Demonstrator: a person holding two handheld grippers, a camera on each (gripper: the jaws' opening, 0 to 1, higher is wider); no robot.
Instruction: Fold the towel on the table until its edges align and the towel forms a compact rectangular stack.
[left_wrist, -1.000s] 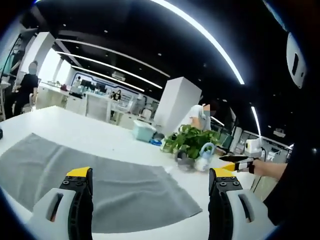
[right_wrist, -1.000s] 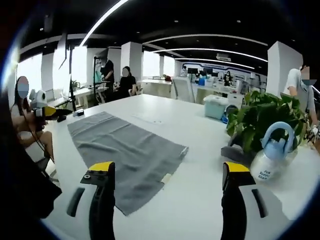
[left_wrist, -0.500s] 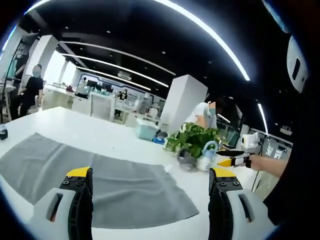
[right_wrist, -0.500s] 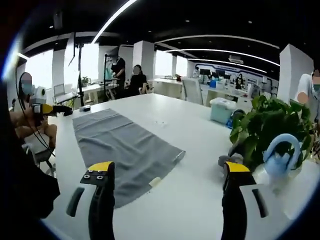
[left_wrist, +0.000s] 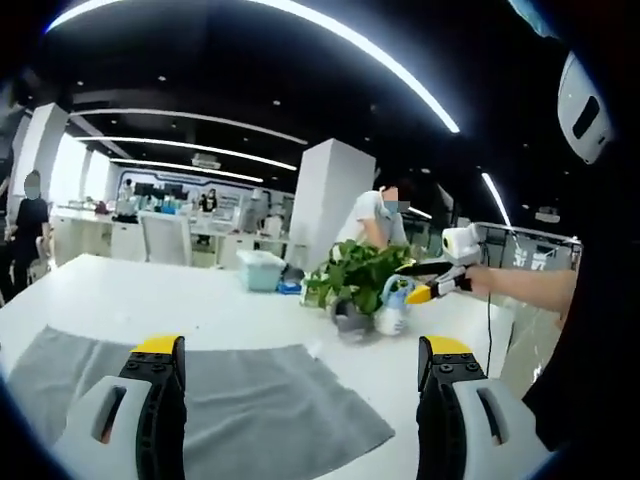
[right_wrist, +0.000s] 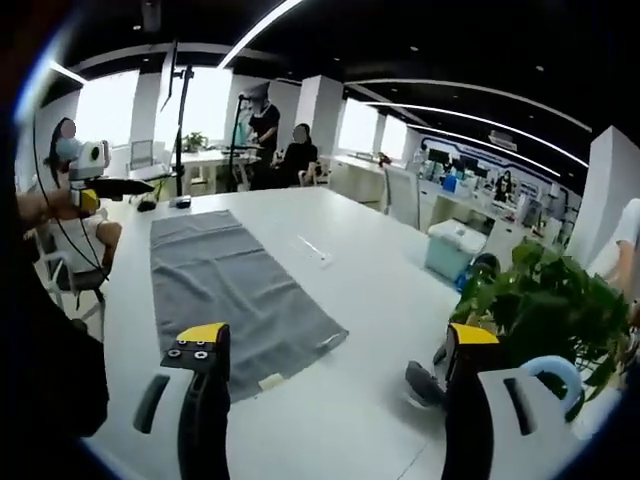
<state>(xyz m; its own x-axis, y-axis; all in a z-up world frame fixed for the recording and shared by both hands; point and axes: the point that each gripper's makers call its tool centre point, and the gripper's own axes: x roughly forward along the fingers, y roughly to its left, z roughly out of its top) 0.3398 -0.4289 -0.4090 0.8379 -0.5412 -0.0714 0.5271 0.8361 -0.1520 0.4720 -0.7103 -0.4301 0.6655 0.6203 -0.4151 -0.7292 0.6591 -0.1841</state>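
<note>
While both my tools hang spread and empty, left tool (left_wrist: 295, 385) and right tool (right_wrist: 335, 375), I count one grey towel (right_wrist: 225, 290), lying flat and unfolded on the white tabletop (right_wrist: 370, 290), plus one potted plant (left_wrist: 360, 280) beyond it.

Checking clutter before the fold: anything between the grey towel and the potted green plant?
Bare white table lies between the flat grey towel and the potted green plant, shown in the right gripper view; one thin white strip lies beside the towel.
</note>
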